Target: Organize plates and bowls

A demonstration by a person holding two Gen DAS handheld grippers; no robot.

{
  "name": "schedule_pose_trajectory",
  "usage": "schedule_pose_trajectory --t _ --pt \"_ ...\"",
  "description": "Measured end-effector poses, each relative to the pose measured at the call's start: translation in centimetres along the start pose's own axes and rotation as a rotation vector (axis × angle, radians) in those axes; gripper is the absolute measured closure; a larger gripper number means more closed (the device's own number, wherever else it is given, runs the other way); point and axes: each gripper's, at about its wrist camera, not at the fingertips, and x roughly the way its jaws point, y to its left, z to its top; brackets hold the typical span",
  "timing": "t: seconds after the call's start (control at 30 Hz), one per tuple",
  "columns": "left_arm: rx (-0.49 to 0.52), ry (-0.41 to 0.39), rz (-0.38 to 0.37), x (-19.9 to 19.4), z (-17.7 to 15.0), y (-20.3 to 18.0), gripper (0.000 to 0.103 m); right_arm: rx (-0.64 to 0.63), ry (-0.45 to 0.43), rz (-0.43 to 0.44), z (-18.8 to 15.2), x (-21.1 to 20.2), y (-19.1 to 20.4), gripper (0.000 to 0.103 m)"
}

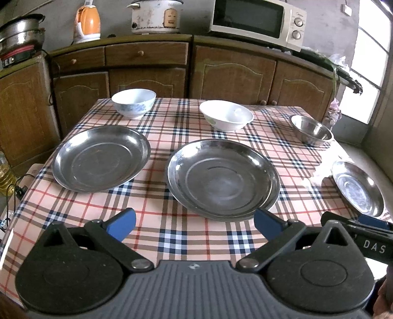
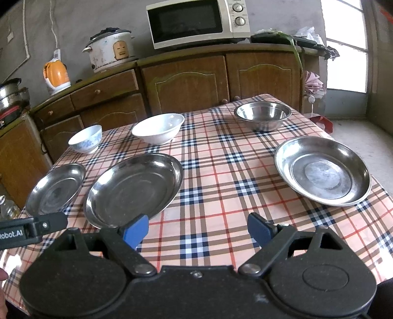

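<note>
Three steel plates lie on the plaid table: a left plate [image 1: 100, 158] [image 2: 55, 189], a middle plate [image 1: 222, 179] [image 2: 133, 189] and a right plate [image 1: 357, 189] [image 2: 321, 170]. Behind them stand a small blue-patterned bowl [image 1: 133, 103] [image 2: 86, 138], a white bowl [image 1: 226, 119] [image 2: 158, 127] and a steel bowl [image 1: 312, 130] [image 2: 262, 115]. My left gripper [image 1: 194, 225] is open and empty, just short of the middle plate's near rim. My right gripper [image 2: 197, 230] is open and empty over bare cloth, its left fingertip [image 2: 136, 230] beside the middle plate's near edge.
Wooden cabinets [image 1: 233, 73] stand behind the table with a microwave [image 1: 258, 20], a rice cooker [image 1: 154, 16] and an orange kettle [image 1: 87, 22] on top. A window [image 2: 346, 44] is at the right. The table's right edge [image 2: 383, 191] drops to the floor.
</note>
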Motion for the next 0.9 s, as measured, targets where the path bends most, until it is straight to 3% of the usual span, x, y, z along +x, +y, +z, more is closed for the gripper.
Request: schedule_pose_trajectory --t 0.57,0.9 --pt "-0.037 0.029 0.03 1.9 0.4 1.7 0.0 -0.056 0.009 0.039 0.0 1.5 0.7 0.0" --pt "-0.012 0.05 0.047 5.9 2.1 2.1 0.0 -0.101 0.009 0.078 2.3 5.9 0.7 0.0"
